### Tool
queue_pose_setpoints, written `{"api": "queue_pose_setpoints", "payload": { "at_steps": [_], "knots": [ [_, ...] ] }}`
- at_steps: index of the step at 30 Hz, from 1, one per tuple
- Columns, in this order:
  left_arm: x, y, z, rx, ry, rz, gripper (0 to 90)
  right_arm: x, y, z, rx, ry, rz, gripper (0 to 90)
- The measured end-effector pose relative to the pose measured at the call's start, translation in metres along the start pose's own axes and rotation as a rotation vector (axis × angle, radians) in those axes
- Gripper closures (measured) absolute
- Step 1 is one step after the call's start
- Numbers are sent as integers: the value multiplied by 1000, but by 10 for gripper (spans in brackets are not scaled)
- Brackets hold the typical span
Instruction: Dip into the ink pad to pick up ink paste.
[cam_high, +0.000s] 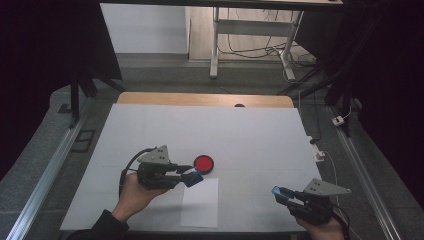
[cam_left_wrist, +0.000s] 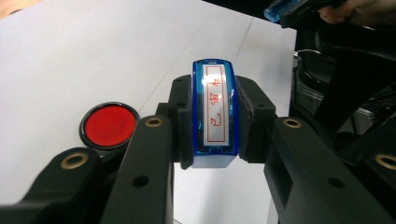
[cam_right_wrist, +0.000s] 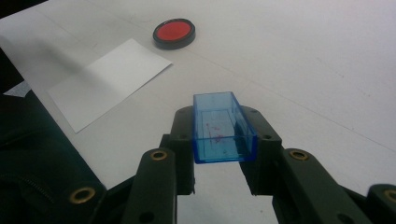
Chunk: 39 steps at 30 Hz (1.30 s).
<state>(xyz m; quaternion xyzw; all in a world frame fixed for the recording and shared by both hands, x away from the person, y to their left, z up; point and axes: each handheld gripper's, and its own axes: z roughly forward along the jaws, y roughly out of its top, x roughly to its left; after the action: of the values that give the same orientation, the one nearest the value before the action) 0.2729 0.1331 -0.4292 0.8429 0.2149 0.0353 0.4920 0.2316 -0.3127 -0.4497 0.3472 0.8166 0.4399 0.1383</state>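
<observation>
The left gripper, pinching the blue rectangular plastic stamp, sits just beside the round red ink pad, far nearer than the right gripper, which pinches the clear blue stamp cap.

Your left hand-held gripper is black with brass-coloured rivets; its stamp is glossy blue with a white label, red frame and red characters; your right hand-held gripper is black too, its cap clear blue with faint red smudges inside; ink pad red in a black rim; paper sheet plain white; counter pale grey-white, wood-toned at the far edge.
</observation>
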Motion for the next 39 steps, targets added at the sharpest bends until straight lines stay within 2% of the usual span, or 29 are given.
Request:
{"api": "queue_pose_setpoints", "payload": {
  "at_steps": [3,11,21,39],
  "knots": [
    [2,1,0,-4,-2,-8,702,0,0,0,3,1,7,693],
    [13,5,1,-7,41,12,702,-1,-2,-1,10,3,27,693],
    [26,14,12,13,64,19,701,-1,-4,-3,-3,11,50,693],
    [47,27,40,60,91,11,701,0,-3,-4,-5,25,31,692]
  ]
}}
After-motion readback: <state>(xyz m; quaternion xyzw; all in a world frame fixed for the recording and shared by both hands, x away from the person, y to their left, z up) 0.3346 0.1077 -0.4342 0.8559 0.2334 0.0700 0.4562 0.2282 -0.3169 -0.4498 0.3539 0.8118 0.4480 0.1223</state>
